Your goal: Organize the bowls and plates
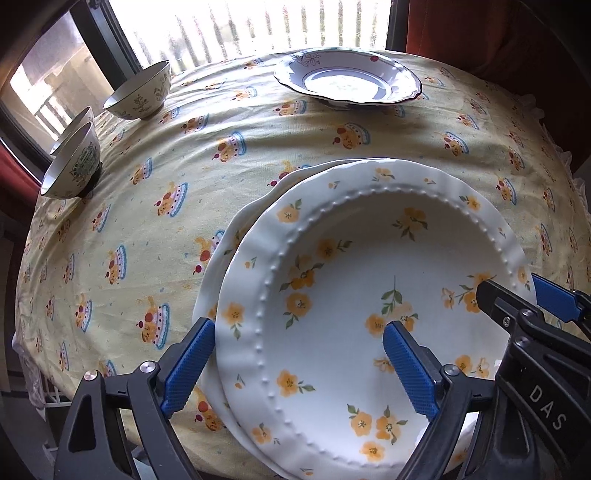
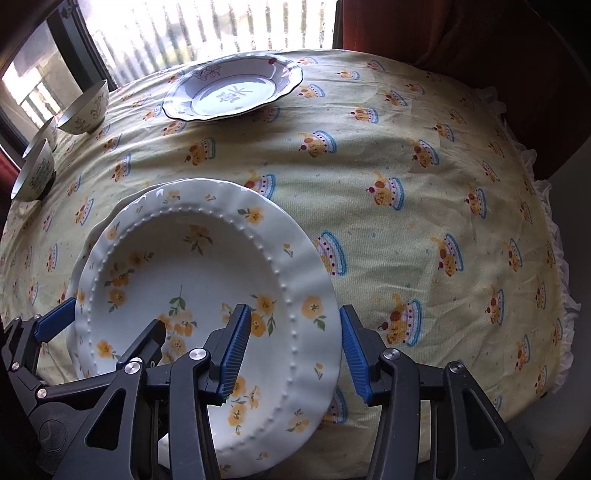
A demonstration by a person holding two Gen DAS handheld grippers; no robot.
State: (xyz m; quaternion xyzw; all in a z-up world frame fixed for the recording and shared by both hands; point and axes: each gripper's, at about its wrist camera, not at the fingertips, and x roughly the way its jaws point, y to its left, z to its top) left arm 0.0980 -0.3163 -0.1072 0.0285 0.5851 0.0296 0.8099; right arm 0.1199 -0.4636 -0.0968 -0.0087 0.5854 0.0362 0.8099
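While stacked, two flowered plates, both empty.

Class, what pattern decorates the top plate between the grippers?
Yellow-orange flowers with green leaves on white, around a beaded ring: top plate, clearest from the left wrist.

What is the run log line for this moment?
left gripper: open astride rim | right gripper: open astride rim | yellow-flower plate: stacked on another plate

Bright window (railing outside), red curtains, yellow tablecloth
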